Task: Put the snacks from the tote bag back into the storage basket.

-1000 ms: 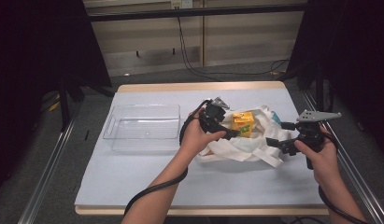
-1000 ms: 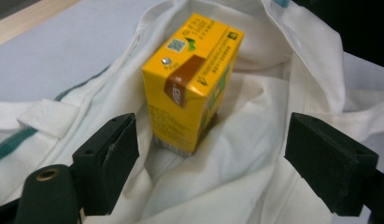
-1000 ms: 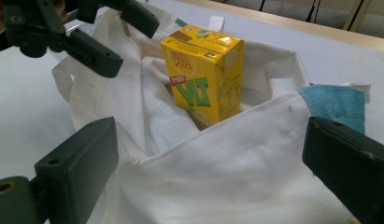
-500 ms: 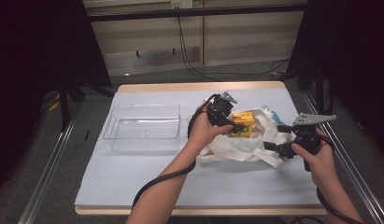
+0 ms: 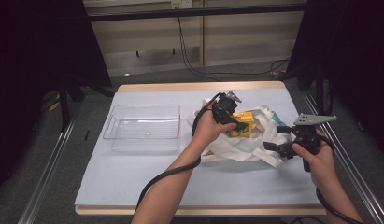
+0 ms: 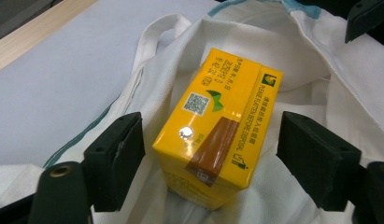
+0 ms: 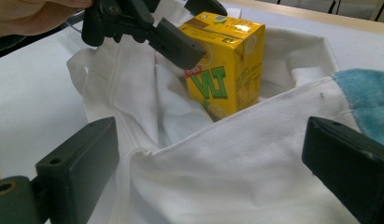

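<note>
My left claw point(image 6: 210, 158) straddles the yellow drink carton point(image 6: 217, 140) standing in the white cloth bag point(image 5: 255, 144) on the worktop point(image 5: 147, 182), jaws just closing, not yet touching. My right claw point(image 7: 210, 177) stays spread at the bag's edge.

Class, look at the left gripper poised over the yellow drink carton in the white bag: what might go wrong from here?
1. The left gripper has been closing, yet its fingers stand clear of the yellow carton; closing off-centre might tip it.
2. Folds of the white bag crowd the carton, so cloth may get pinched too.
3. The right gripper is open at the bag's edge, not gripping; the bag may lift with the carton.
</note>
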`<state>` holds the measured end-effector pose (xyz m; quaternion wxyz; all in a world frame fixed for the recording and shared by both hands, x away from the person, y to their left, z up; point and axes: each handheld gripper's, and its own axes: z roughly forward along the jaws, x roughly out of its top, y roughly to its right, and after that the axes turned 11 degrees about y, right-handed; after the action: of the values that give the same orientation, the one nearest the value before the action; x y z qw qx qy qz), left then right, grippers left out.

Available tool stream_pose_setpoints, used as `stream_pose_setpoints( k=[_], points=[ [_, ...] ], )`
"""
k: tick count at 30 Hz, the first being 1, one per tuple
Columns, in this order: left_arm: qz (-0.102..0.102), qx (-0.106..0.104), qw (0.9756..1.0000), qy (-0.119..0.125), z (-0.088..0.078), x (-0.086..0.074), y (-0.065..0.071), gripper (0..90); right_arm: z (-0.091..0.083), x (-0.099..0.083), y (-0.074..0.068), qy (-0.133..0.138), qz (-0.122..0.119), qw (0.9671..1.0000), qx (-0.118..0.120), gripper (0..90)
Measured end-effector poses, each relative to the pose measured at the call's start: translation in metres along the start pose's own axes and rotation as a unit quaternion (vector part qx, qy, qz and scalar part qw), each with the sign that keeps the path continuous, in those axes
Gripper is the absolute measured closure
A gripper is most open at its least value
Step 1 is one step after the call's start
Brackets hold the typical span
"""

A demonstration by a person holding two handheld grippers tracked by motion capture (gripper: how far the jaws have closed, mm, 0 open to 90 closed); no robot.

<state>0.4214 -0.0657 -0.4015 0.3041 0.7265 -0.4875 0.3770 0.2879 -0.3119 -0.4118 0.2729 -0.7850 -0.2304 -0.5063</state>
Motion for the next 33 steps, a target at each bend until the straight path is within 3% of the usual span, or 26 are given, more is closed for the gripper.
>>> stream_pose_setpoints(
  k=[7,14,17,24,33],
  points=[
    [0.030,-0.006,0.9995,-0.012,0.0058,0.0018,0.0015,38.1,-0.0002,-0.0004,0.0009,0.002,-0.001,1.0000,-0.001,3.9],
    [0.033,-0.010,0.9992,-0.018,0.0027,0.0002,0.0007,45.5,-0.0010,-0.0016,0.0021,0.002,0.002,1.0000,0.001,4.0],
    [0.038,-0.013,0.9989,-0.023,0.0022,0.0008,0.0012,46.1,-0.0004,-0.0020,0.0015,0.001,0.003,1.0000,0.001,4.0],
    [0.025,-0.016,0.9992,-0.028,0.0070,0.0028,-0.0005,39.5,-0.0003,-0.0016,0.0011,0.002,0.002,1.0000,0.002,4.1],
    [0.032,-0.018,0.9981,-0.050,0.0090,0.0038,-0.0004,47.7,-0.0002,-0.0039,0.0021,-0.001,0.001,1.0000,0.004,4.4]
  ],
)
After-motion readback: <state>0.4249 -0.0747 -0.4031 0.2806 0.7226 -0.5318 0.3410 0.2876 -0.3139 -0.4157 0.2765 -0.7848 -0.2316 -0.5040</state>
